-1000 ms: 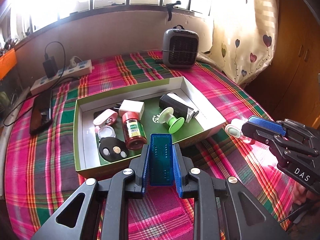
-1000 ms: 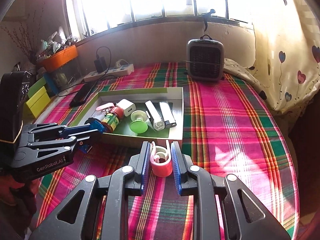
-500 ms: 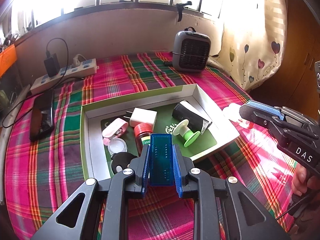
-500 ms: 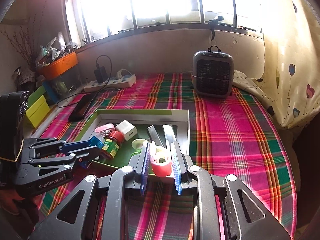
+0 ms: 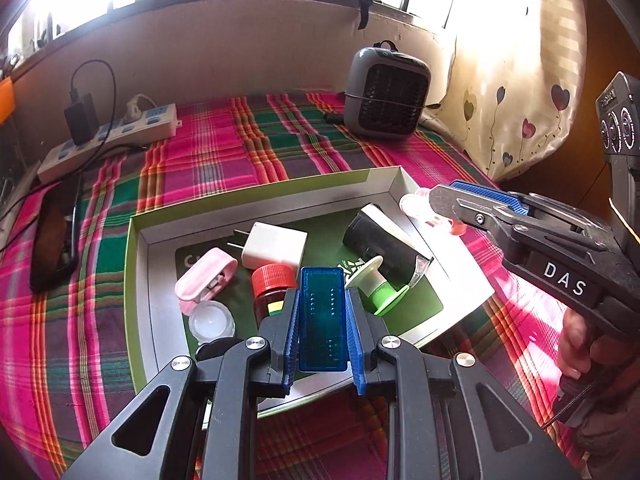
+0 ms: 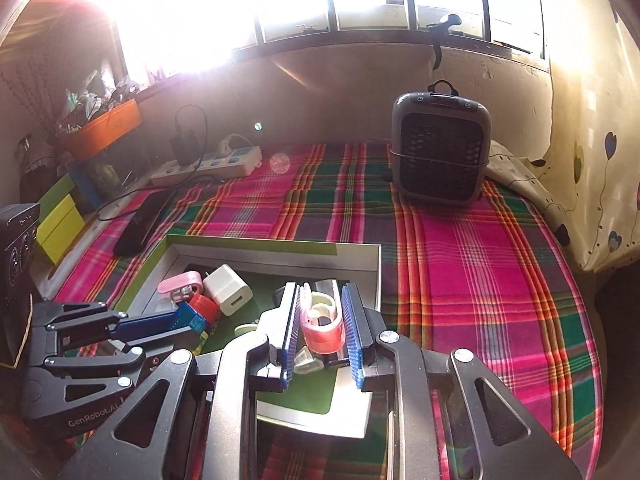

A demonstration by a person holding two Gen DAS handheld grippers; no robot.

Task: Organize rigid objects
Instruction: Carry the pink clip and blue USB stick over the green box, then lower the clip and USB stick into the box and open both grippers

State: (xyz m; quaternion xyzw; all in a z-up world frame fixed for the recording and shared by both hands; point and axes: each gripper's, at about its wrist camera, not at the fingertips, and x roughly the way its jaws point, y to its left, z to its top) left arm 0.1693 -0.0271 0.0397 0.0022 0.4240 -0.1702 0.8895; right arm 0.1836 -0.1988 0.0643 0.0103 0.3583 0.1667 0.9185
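Two grippers hover over one green box point(image 5: 256, 204). Left gripper point(image 5: 323, 320) jaws pinch one blue block point(image 5: 322, 320); right gripper point(image 6: 323, 322) jaws pinch one pink clip point(image 6: 323, 330). Only the right view shows an orange bin point(image 6: 105, 130).

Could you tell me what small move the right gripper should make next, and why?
Probably lower a little and open: the right gripper is shut on the pink clip and hangs over the box, above its free green floor.
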